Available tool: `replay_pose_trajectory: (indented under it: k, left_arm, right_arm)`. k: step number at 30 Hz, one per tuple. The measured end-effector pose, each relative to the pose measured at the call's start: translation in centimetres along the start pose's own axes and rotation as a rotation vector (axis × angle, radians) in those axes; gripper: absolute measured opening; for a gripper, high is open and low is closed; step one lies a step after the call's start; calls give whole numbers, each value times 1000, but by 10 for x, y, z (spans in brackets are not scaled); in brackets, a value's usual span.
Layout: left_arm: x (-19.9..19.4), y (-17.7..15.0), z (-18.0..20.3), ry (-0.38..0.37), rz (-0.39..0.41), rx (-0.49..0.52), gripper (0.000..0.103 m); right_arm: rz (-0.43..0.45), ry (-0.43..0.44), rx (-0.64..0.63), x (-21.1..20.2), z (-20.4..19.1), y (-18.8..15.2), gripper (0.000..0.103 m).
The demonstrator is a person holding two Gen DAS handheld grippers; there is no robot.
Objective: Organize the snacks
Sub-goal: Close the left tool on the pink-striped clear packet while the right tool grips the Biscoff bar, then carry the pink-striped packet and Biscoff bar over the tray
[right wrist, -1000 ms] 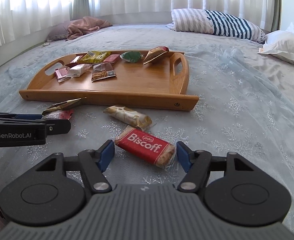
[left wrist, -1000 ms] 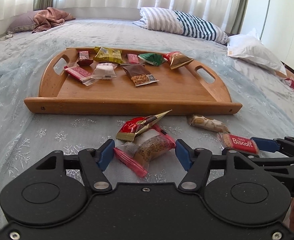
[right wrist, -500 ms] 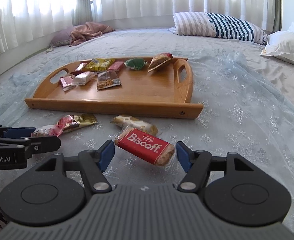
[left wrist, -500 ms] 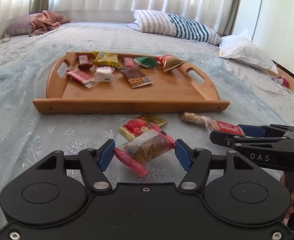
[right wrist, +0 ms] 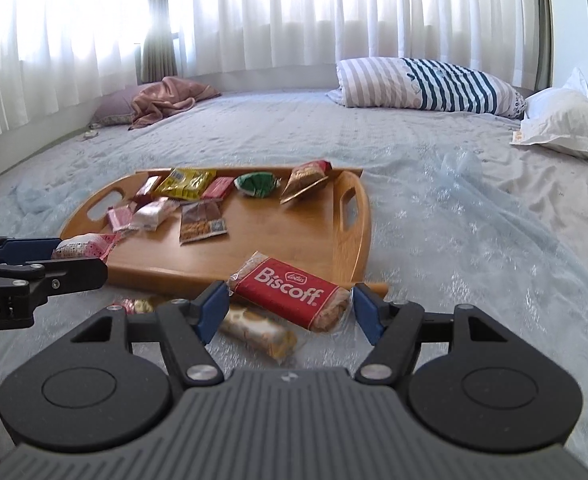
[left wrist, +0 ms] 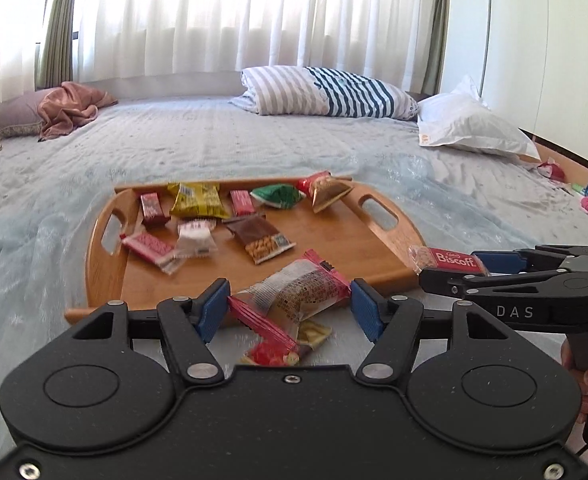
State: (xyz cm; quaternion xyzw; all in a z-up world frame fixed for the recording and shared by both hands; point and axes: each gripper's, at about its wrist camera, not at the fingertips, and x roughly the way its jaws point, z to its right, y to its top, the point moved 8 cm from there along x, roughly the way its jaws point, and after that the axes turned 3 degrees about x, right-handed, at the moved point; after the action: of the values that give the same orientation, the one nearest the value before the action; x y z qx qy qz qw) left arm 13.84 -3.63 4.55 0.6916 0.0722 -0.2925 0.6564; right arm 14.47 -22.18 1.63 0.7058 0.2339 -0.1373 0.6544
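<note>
Left wrist view: left gripper (left wrist: 290,306) pinches a clear pink-edged snack pack (left wrist: 294,292) by its ends, lifted above the bed (left wrist: 254,140) at the near edge of the wooden tray (left wrist: 106,276). The soft wrapper could buckle and slip out, landing on the red-gold snack (left wrist: 272,354) below. Right wrist view: right gripper (right wrist: 290,304) clamps the Biscoff pack (right wrist: 290,294) lengthwise, also airborne short of the tray. Risk: the biscuit cracks, or the two grippers bump since they hang close together.
</note>
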Motion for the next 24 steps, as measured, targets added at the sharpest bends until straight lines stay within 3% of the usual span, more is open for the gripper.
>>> replay_pose_trajectory:
  k: [10, 24]
  left_arm:
    - [48, 23, 1, -34, -17, -7, 63]
    - [85, 47, -26, 8, 11, -30, 64]
  right_arm:
    - [10, -8, -25, 39, 7, 30, 70]
    - [-62, 20, -68, 118, 6, 56, 70]
